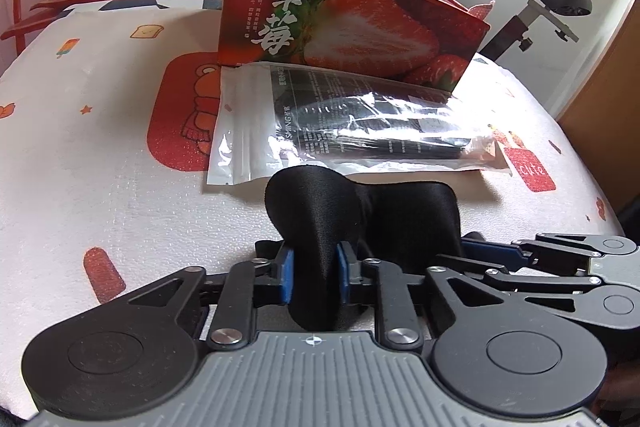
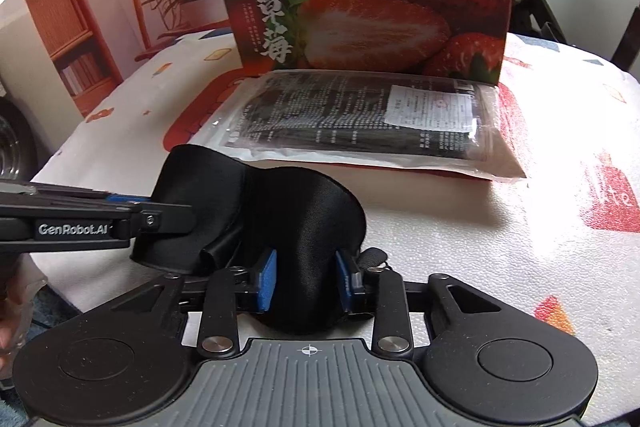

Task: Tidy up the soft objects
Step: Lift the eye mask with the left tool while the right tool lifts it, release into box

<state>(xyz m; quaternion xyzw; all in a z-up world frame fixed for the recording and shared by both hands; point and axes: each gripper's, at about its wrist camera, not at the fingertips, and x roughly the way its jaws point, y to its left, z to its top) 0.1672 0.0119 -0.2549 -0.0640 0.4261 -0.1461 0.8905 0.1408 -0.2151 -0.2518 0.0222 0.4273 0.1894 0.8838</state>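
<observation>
Sleep mask [image 1: 320,227] first: it's the black satin thing low in the middle of both frames, and we've got it pinched at both ends, lifted a bit off the cartoon-print table cover [image 1: 100,147]. Going left to right in the left wrist view: the left gripper [image 1: 314,267] is clenched on one lobe of the mask between its blue pads [image 1: 286,269], and off at the lower right edge the right gripper [image 1: 496,251] pokes in sideways, though from there we can't tell what its jaws are doing. The right wrist view sorts that out: the right gripper [image 2: 306,279] is clamped on the other lobe, with the left gripper's arm crossing in from the left edge. We reckon the two-ended hold is there to keep the floppy fabric spread for folding or for sliding into the clear zip pouch [image 1: 340,123] lying just behind it. Behind that stands the strawberry box [image 1: 352,23]. Only the right view shows the white label on the pouch.
</observation>
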